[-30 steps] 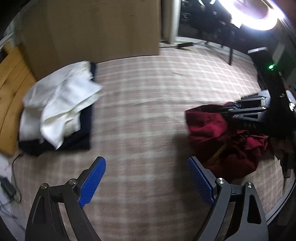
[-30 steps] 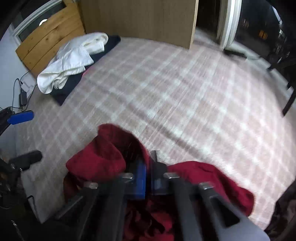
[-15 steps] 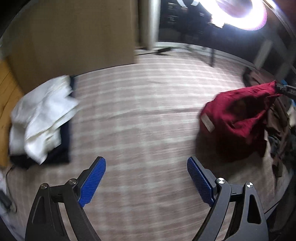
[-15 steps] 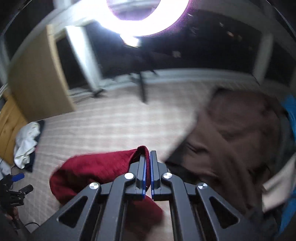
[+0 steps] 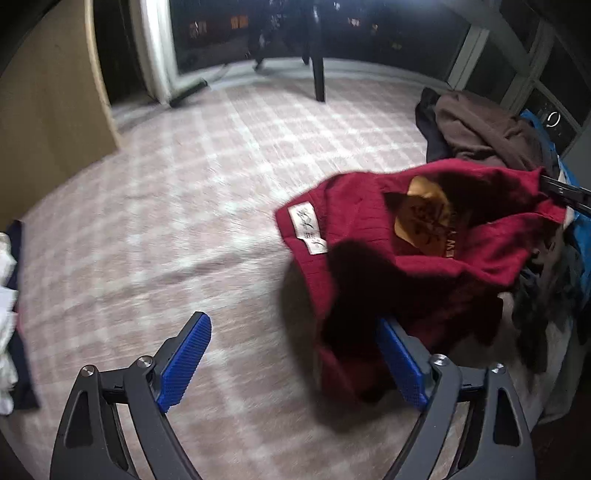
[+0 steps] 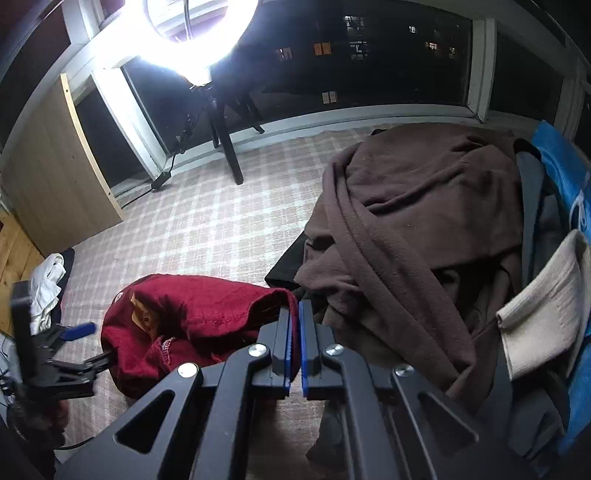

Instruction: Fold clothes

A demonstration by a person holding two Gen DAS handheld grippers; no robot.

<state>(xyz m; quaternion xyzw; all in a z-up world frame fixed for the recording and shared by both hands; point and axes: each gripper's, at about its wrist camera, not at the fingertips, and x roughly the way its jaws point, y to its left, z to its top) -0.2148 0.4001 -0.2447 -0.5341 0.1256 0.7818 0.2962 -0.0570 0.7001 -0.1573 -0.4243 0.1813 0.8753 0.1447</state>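
A plaid bedspread (image 5: pixel 192 206) stretches ahead of both grippers, with a brown pile (image 6: pixel 417 221) of clothes just right of the right gripper (image 6: pixel 294 347). That gripper is clamped on an edge of the red garment (image 6: pixel 192 314), which hangs from it down to its left. The left gripper (image 5: pixel 295 362) gapes wide, the garment's lower part draped over its right finger (image 5: pixel 400 365).

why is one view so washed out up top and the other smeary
Right wrist view: the ring light blows out the top left, while the brown garment stays sharp. Left wrist view: motion blur smears the checked carpet and the red garment; fisheye bends the window frames in both.
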